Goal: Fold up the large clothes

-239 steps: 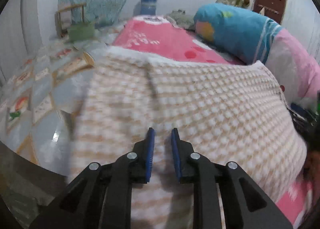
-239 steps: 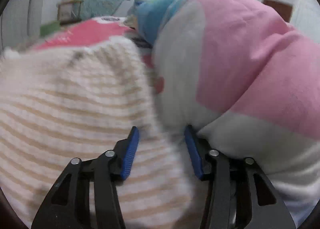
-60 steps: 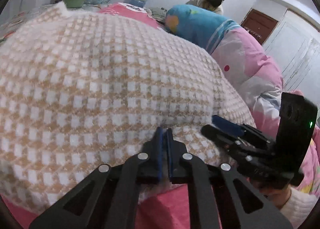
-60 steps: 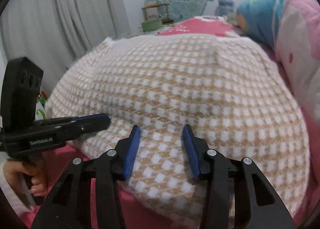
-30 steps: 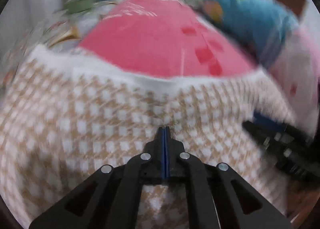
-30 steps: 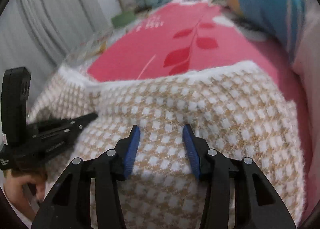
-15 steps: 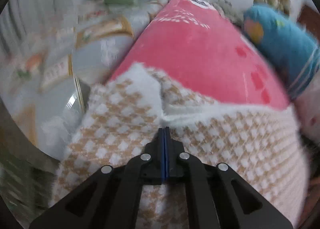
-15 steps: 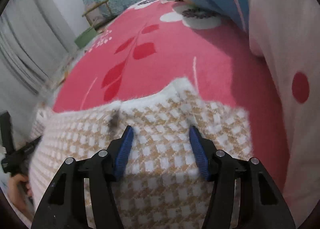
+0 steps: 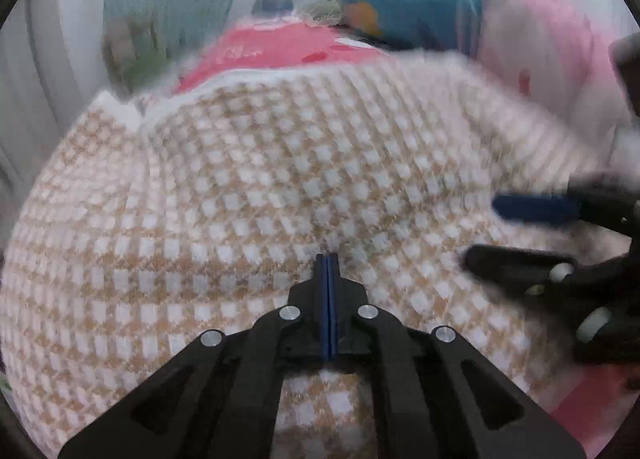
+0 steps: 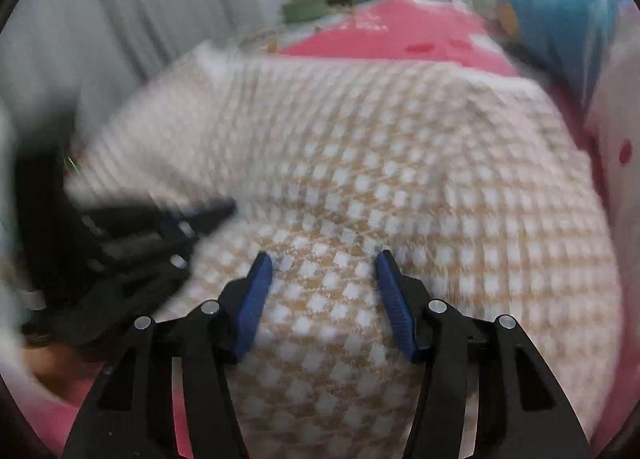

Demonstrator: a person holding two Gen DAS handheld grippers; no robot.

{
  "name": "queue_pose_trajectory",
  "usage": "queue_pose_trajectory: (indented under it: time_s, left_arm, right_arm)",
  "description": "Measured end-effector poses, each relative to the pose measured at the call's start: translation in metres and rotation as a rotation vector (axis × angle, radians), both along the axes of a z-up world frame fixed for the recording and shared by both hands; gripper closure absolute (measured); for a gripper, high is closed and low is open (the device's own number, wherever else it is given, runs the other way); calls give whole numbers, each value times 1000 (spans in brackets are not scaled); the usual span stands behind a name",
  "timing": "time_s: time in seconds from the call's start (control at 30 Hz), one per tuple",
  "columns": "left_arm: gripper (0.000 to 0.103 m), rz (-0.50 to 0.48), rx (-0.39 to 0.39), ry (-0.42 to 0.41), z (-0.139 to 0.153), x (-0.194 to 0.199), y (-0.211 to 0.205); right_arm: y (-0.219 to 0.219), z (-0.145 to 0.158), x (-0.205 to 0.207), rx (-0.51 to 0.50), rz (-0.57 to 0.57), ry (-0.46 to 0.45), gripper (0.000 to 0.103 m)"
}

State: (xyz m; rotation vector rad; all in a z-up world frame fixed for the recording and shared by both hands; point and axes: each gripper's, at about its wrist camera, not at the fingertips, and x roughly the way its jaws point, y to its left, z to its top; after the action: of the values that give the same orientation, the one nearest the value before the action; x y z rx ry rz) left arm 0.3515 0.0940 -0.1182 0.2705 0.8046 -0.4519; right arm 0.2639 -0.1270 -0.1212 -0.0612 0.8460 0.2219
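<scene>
The left gripper (image 9: 327,259) has its two blue fingers pressed tight together, with no gap, and their tips sit down against the checked sweater (image 9: 248,195). The picture is blurry, so it is hard to tell if a bit of the knit is caught between them. The right gripper (image 10: 323,259) has its fingers spread apart, and the fuzzy tan-and-white sweater (image 10: 400,179) bulges up between them; the pads seem not to squeeze it. Each gripper shows at the edge of the other's view, close beside it on the cloth. The sweater lies spread over a pink bed cover (image 9: 280,47). Past it, on the right, is a rolled blue and pink quilt (image 9: 440,7). A grey curtain (image 10: 120,19) hangs at the left.
</scene>
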Motion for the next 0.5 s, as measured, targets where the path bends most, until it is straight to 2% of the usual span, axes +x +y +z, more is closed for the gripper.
queue_pose_trajectory:
  time_s: [0.03,0.07,0.13,0.2,0.27,0.3,0.33,0.37,0.4,0.43,0.5]
  left_arm:
    - [100,9,7,7,3,1,-1]
    - [100,19,-28,44,7,6,5]
    - [100,24,-127,120,14,14,20]
    - [100,85,-247,220,33,15,46]
    - [100,114,-354,175,60,-13,58]
    - [100,97,-356,136,68,-28,62]
    - [100,80,-314,123,65,-40,60]
    - [100,60,-295,150,53,-45,57]
    - [101,45,-249,214,22,-46,50]
    - [100,29,-222,183,-4,-45,46]
    - [100,53,-237,202,-13,-34,45]
  right_arm:
    - [6,0,-6,-32,-13,-41,52]
    - [2,6,-1,19,-46,-2,52]
    - [-11,15,8,135,-72,66,52]
    - [-14,31,2,156,-95,76,52]
    - [-10,49,-18,194,-49,26,52]
    - [-6,55,-35,200,-12,5,52]
    - [-2,55,-43,193,12,11,52]
    - [4,47,-45,168,34,38,52]
    - [8,24,-42,129,42,85,52]
    - [9,6,-40,149,40,106,51]
    - [5,-9,-36,214,2,85,51]
